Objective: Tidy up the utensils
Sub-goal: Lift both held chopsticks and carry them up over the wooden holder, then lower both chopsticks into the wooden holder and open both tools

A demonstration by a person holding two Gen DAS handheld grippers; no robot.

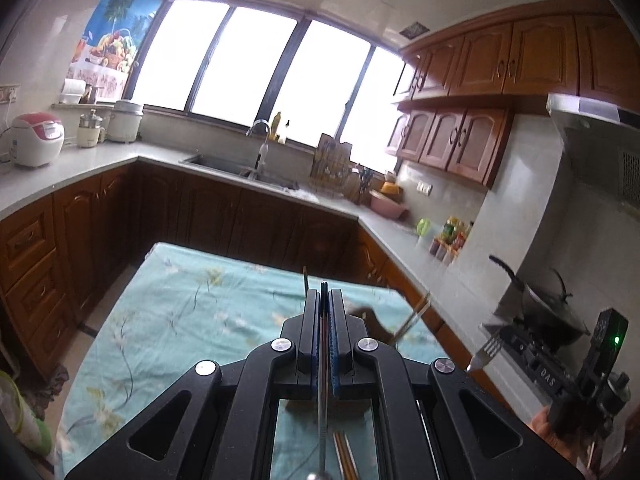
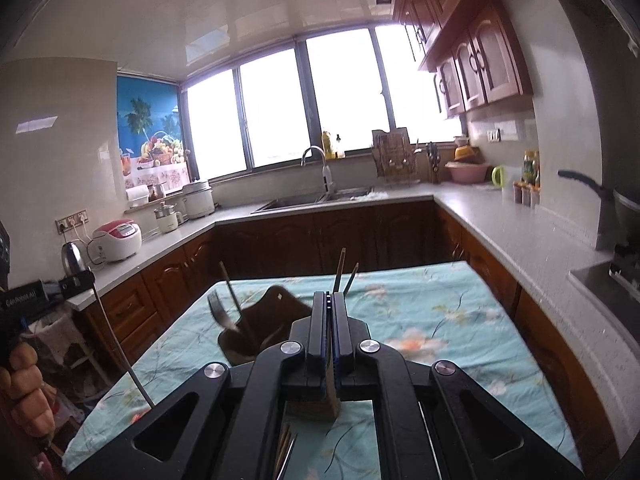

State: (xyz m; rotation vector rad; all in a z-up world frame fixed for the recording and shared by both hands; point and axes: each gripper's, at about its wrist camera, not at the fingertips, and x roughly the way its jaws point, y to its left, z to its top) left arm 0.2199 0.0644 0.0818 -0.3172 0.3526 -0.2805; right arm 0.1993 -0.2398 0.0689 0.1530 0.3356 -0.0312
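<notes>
Your left gripper (image 1: 325,300) had its jaws closed on a thin metal utensil (image 1: 322,420); your right gripper (image 2: 330,308) gripped chopsticks (image 2: 345,274). You were carrying them, I judge. Next, aim for the brown holder (image 2: 276,312) at frame centre.

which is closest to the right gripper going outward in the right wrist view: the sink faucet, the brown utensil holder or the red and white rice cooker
From the right gripper:
1. brown utensil holder, just left of the fingers on the floral cloth.
2. red and white rice cooker, on the left counter.
3. sink faucet, at the far counter under the window.
</notes>
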